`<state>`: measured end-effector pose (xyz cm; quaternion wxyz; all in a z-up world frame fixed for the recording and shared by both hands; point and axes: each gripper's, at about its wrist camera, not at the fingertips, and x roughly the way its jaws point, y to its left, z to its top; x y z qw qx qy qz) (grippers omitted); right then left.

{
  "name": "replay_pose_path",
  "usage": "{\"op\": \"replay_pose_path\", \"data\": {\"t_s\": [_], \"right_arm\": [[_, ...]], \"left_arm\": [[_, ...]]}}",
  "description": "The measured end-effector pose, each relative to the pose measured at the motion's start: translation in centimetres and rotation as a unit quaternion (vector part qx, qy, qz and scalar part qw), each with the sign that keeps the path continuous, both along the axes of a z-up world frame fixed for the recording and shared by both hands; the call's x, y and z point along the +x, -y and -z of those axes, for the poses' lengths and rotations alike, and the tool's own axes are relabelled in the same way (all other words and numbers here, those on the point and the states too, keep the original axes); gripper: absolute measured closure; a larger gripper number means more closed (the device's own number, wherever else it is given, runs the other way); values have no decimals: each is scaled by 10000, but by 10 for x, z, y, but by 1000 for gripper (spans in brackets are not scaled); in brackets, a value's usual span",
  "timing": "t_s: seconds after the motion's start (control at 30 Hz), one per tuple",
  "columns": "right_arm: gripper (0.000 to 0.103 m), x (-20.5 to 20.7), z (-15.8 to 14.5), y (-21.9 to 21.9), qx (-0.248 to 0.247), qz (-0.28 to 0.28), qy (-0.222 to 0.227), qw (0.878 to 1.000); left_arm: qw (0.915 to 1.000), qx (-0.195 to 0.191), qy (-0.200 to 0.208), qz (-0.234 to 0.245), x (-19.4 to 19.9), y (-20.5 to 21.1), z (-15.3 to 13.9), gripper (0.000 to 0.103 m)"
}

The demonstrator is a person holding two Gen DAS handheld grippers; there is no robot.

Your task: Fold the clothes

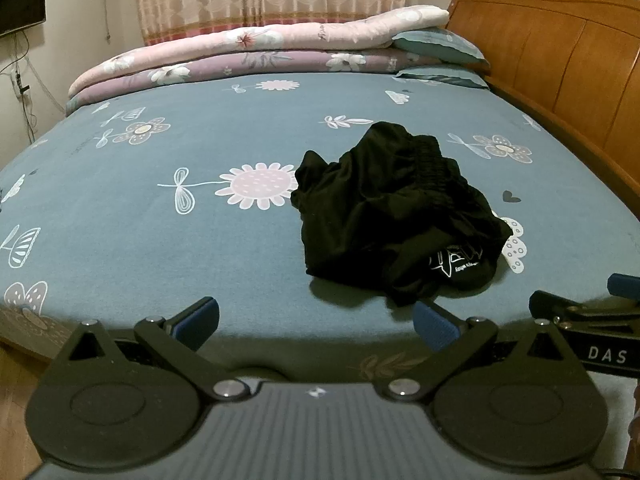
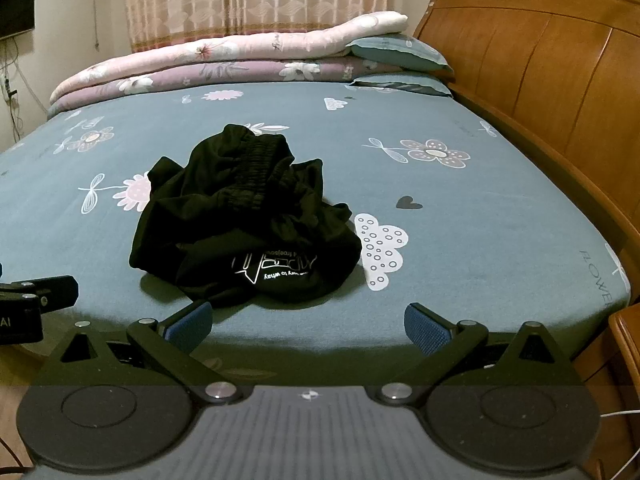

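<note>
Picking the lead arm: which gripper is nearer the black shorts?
Right, slightly. The right gripper has one pad nearly at the hem of the black shorts; the left gripper sits just short, shorts ahead-right.

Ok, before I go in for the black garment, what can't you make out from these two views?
- Black garment: bunched in a heap in both views; its own folds hide its shape and edges, and its underside lies against the bed sheet.
- White print: upside down, partly creased under in the right wrist view; smaller and unreadable in the left.
- Right gripper: cut off by the left wrist view's right edge.
</note>
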<state>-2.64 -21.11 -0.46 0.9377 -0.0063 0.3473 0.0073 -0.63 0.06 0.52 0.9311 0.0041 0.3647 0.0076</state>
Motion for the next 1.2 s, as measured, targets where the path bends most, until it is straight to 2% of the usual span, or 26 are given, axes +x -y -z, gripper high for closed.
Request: {"op": "replay_pose_path", "data": {"t_s": [0.8,1.2], "right_arm": [[0,13,10,-2,-58,-63,-163,9998],[0,28,23,6,-12,21,-370,9993]], "left_arm": [[10000,70,-3,-40,12,1,4,1],[9998,35,-201,-86,32,-1,20,0]]}}
